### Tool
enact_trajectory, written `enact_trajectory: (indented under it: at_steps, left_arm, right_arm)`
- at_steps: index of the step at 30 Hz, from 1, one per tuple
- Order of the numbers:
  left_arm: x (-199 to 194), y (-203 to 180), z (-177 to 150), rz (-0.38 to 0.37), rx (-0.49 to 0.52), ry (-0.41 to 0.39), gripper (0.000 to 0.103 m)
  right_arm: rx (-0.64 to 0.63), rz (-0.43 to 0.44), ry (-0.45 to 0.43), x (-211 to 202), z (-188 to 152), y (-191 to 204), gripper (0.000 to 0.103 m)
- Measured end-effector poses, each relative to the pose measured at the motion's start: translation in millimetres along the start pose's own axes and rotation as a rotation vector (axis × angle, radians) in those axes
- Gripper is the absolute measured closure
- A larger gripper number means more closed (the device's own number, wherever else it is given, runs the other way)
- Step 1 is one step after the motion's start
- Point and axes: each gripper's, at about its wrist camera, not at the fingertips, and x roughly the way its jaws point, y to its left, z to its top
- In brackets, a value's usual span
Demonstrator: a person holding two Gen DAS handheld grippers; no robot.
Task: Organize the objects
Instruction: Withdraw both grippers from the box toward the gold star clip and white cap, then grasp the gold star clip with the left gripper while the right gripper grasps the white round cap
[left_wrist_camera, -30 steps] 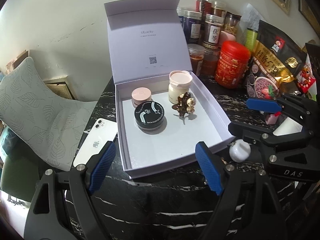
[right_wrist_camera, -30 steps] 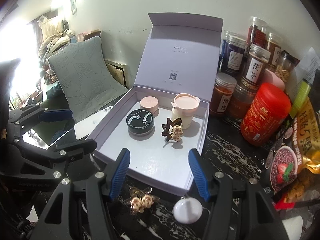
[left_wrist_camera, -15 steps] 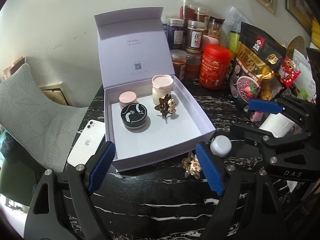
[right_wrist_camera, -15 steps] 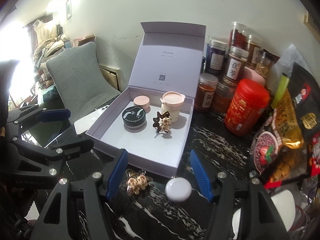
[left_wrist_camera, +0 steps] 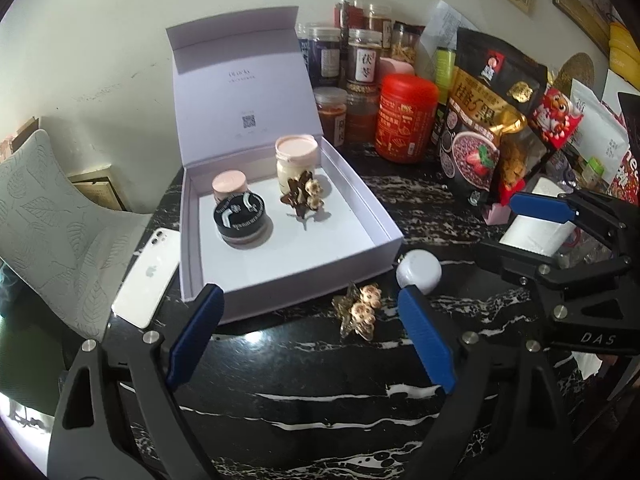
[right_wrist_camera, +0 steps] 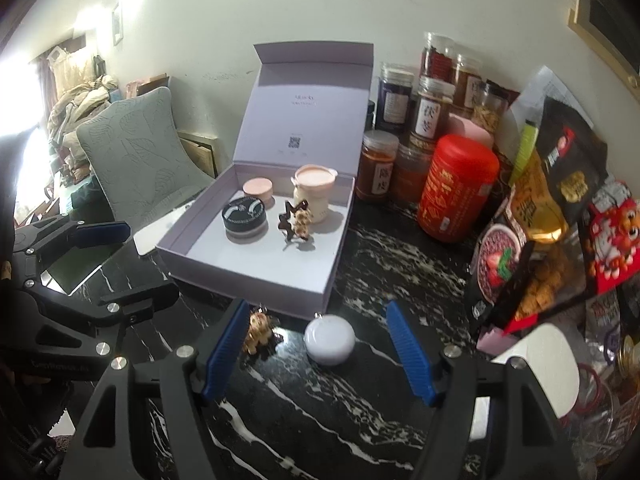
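The white puck (right_wrist_camera: 329, 340) sits on the desk (right_wrist_camera: 360, 420) between my right gripper's (right_wrist_camera: 318, 356) fingers, just ahead of them and touching neither; that gripper holds nothing and its jaws are opening. The clip (right_wrist_camera: 260, 330) with pale flowers lies just beside my right gripper's left finger (right_wrist_camera: 226, 354), nearly against the pad. My left gripper (left_wrist_camera: 312, 338) is also empty, its jaws opening, with the same clip between its fingers and the puck close to its right finger.

Both loose things lie in front of the box (right_wrist_camera: 256, 276), just short of its near wall.

I think the main risk is my two grippers crowding: both aim at the same small patch, so one could knock the other or sweep the wrong item. The puck looks smooth and rounded, so an off-centre pinch could squirt it toward the bags (right_wrist_camera: 532, 216). The clip is thin and spiky; a finger could snag it or shove it under the box edge.
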Motion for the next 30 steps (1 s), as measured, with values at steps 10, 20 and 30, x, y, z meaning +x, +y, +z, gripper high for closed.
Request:
enact_trajectory:
  at_steps: [10,20,30]
  left_arm:
    - [22,-8,-21,-0.037,-0.007,0.052,0.014]
    - [49,-12,-37,-0.080,-0.015,0.101,0.014]
    - [77,-16,-42,-0.127,-0.021,0.134,0.014]
  right_arm:
    - [0.029,0.005,0.066,19,-26,-4,0.031]
    - [0.075,0.026,0.138,48,-50,-10,0.031]
    - [0.101,0.039,0.184,80,-60,-19,0.031]
